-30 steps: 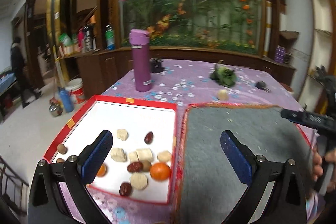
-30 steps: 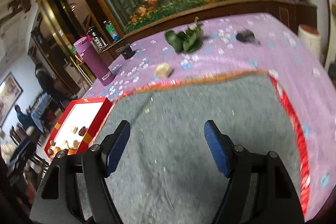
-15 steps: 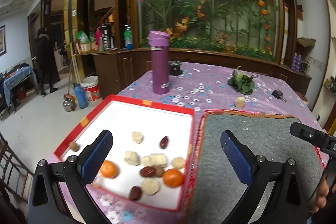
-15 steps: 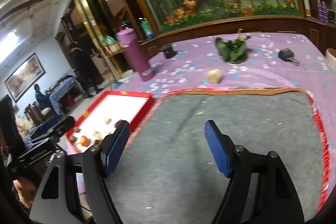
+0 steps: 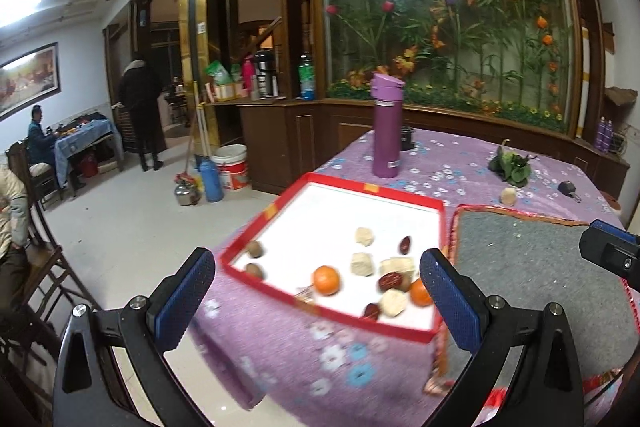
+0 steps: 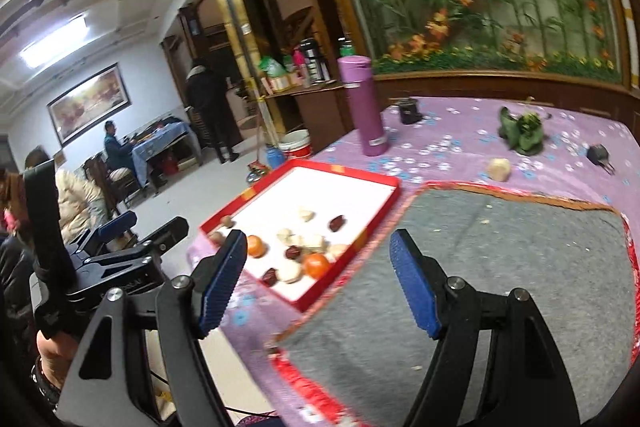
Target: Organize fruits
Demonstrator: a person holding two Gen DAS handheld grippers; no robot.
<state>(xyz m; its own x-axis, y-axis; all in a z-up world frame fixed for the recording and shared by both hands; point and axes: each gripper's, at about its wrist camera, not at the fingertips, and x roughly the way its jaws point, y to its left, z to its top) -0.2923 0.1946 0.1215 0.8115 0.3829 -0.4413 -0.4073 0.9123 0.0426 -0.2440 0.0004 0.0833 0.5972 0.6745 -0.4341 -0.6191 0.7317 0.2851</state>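
Note:
A red-rimmed white tray (image 5: 372, 189) (image 6: 384, 183) lies on the purple flowered tablecloth. It holds two oranges (image 5: 326, 279) (image 6: 316, 264), dark red dates (image 5: 390, 280) (image 6: 297, 251), pale chunks (image 5: 362, 263) (image 6: 306, 214) and brown nuts (image 5: 254, 249). To its right lies a grey mat (image 5: 532, 259) (image 6: 500, 267) with a red and orange border. My left gripper (image 5: 316, 307) is open, held back from the table's near edge in front of the tray. My right gripper (image 6: 316, 285) is open above the mat's near left corner. A lone pale chunk (image 5: 509, 195) (image 6: 499, 169) sits beyond the mat.
A purple flask (image 5: 386, 125) (image 6: 362, 107), a small black cup (image 6: 409, 110), a green leafy bundle (image 5: 512, 167) (image 6: 522, 131) and a black key fob (image 6: 598, 155) stand on the far tablecloth. Left of the table are floor, a white bucket (image 5: 230, 167), chairs and several people.
Both grippers have drawn back toward the near edge and swung left. The tray now sits farther off, and the floor and the room at left have come into view. Both stay open.

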